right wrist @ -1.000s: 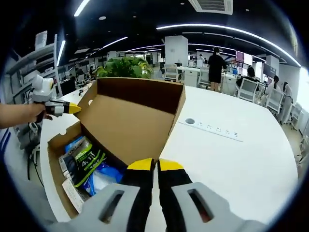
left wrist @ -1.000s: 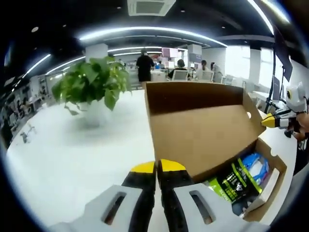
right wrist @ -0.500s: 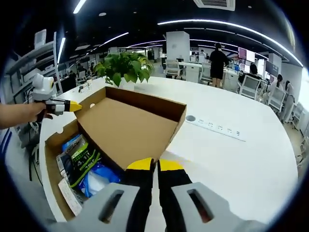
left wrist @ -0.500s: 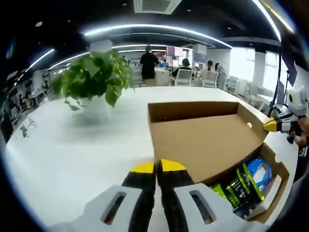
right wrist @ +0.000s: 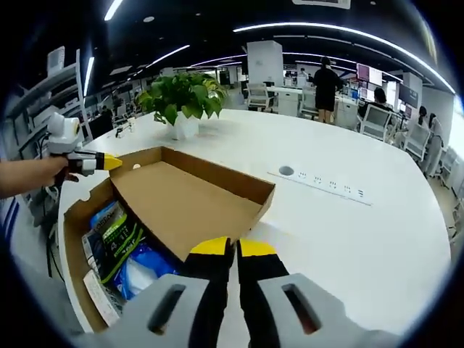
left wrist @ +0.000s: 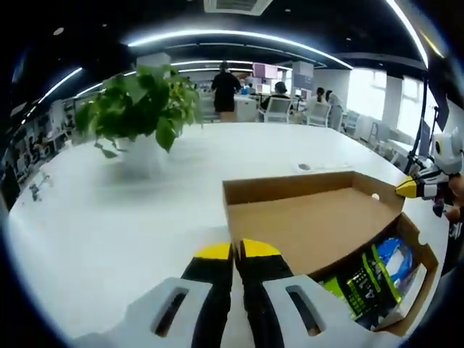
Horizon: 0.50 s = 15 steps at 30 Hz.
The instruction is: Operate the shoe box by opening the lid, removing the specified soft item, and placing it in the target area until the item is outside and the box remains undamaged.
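Lid folded lower, brown cardboard shoe box open, both claws closed, empty.

left tool: jaws closed | right tool: jaws closed, level

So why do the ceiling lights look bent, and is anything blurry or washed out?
Fisheye lenses: in both views the ceiling light strips curve into arcs. In the left gripper view the window is washed out. In the right gripper view the glossy white table glares, while the brown cardboard shoe box stays sharp.
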Tool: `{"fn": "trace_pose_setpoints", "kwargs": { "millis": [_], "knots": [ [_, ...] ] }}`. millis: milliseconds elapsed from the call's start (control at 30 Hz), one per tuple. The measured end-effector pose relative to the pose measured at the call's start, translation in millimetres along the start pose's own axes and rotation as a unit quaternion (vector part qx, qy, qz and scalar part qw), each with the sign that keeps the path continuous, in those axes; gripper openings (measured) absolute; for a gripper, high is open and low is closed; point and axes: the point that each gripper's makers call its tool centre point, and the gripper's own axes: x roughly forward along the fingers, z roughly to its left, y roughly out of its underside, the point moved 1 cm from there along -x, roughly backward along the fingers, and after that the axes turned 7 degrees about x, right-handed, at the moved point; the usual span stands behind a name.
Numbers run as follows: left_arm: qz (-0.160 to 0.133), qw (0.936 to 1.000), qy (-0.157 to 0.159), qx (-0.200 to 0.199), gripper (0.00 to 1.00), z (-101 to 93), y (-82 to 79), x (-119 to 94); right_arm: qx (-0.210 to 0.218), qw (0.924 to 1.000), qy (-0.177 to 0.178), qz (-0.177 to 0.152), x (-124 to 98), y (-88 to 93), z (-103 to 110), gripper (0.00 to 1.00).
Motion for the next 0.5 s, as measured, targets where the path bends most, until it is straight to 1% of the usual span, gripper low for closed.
{"fn": "trace_pose_setpoints", "kwargs": {
  "millis": [267, 500],
  "knots": [
    [0.012, 0.9999, 0.0, -0.006, 0.01, -1.3, 4.2, 4.7, 0.016, 0.9998, 0.001, 0.01, 5.8, 3.2, -3.6, 0.02],
    [0.018, 0.9998, -0.004, -0.004, 0.01, -2.5, 5.5, 5.3, 0.012, 0.9998, 0.004, 0.015, 6.8, 4.7, -3.0, 0.02]
  ]
}}
